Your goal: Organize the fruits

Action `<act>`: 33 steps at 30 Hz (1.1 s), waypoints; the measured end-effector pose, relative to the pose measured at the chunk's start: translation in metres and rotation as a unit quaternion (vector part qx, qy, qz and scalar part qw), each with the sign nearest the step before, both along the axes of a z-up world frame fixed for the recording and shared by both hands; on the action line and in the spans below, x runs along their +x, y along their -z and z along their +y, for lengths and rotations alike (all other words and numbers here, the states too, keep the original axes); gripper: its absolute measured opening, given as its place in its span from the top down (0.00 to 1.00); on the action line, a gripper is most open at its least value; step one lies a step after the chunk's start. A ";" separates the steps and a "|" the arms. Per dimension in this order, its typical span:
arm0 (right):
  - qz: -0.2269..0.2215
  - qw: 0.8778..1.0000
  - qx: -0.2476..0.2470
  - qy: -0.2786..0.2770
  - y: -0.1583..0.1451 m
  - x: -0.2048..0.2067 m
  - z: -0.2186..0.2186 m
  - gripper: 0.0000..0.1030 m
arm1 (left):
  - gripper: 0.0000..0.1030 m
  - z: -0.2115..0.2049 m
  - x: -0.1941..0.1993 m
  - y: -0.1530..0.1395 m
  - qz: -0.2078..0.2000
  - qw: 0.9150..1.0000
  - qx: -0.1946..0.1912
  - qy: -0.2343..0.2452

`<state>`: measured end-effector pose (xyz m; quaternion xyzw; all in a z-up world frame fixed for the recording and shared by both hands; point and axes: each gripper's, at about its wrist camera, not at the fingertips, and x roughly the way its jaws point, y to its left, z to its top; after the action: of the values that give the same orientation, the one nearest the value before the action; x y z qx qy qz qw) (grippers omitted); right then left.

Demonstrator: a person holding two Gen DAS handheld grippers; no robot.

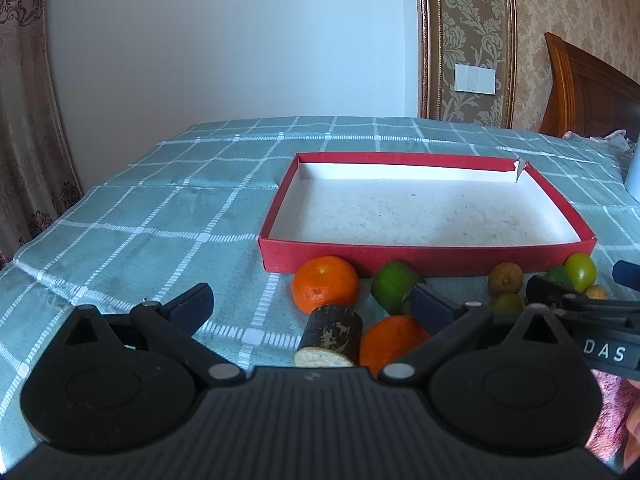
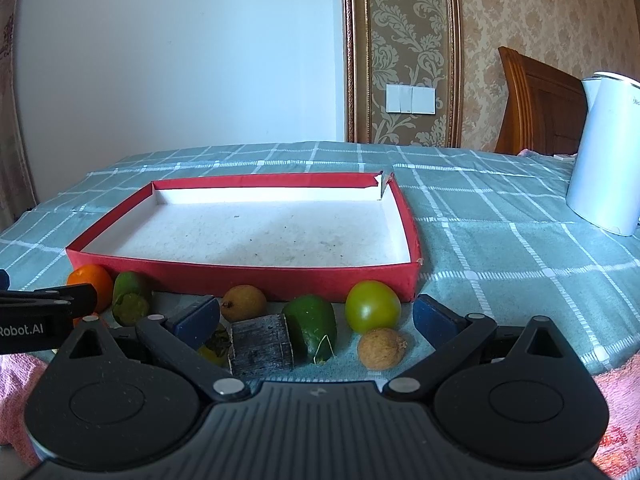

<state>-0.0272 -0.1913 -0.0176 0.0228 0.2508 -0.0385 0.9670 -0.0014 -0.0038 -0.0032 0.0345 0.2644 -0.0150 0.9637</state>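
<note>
Red cardboard tray (image 2: 248,276) sits on the checked green cloth (image 1: 132,224) that covers my table, its white floor bare. All the fruit lies on the cloth along the tray's near wall, outside it.

My left claw (image 1: 312,306) has its blue-tipped fingers spread wide apart, holding nothing. Between them I see an orange (image 1: 325,285) just beside the tray wall, a second orange (image 1: 390,340) nearer to me, a green fruit (image 1: 394,286) between the two, and a dark stub of a cylinder (image 1: 334,334) with a pale cut end lying on its side against the nearer orange.

My right claw (image 2: 316,318) is likewise wide apart and empty. Between its fingers are a dark weathered block (image 2: 260,344), a green fruit with a cut end (image 2: 312,326) touching it, a green tomato (image 2: 372,306), a small brown fruit (image 2: 243,303) near the tray wall and a rough tan one (image 2: 381,348) closest to me. Off to the left lie another green piece (image 2: 130,298) and an orange (image 2: 90,284), partly hidden by my other claw.

A white kettle (image 2: 608,152) stands on the cloth well to the right of the tray. Pink fabric (image 2: 624,400) shows at the near edge.
</note>
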 end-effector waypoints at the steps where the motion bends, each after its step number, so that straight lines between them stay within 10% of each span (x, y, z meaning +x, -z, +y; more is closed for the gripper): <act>1: 0.000 1.000 -0.001 0.000 0.000 0.000 0.000 0.00 | 0.00 0.000 0.000 0.000 0.000 1.000 0.000 0.000; 33: 0.002 1.000 -0.002 0.001 0.000 0.001 0.001 0.00 | 0.00 0.001 -0.002 0.002 -0.003 1.000 -0.005 0.004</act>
<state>-0.0259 -0.1908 -0.0181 0.0210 0.2530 -0.0403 0.9664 -0.0035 -0.0027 -0.0054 0.0305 0.2610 -0.0200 0.9646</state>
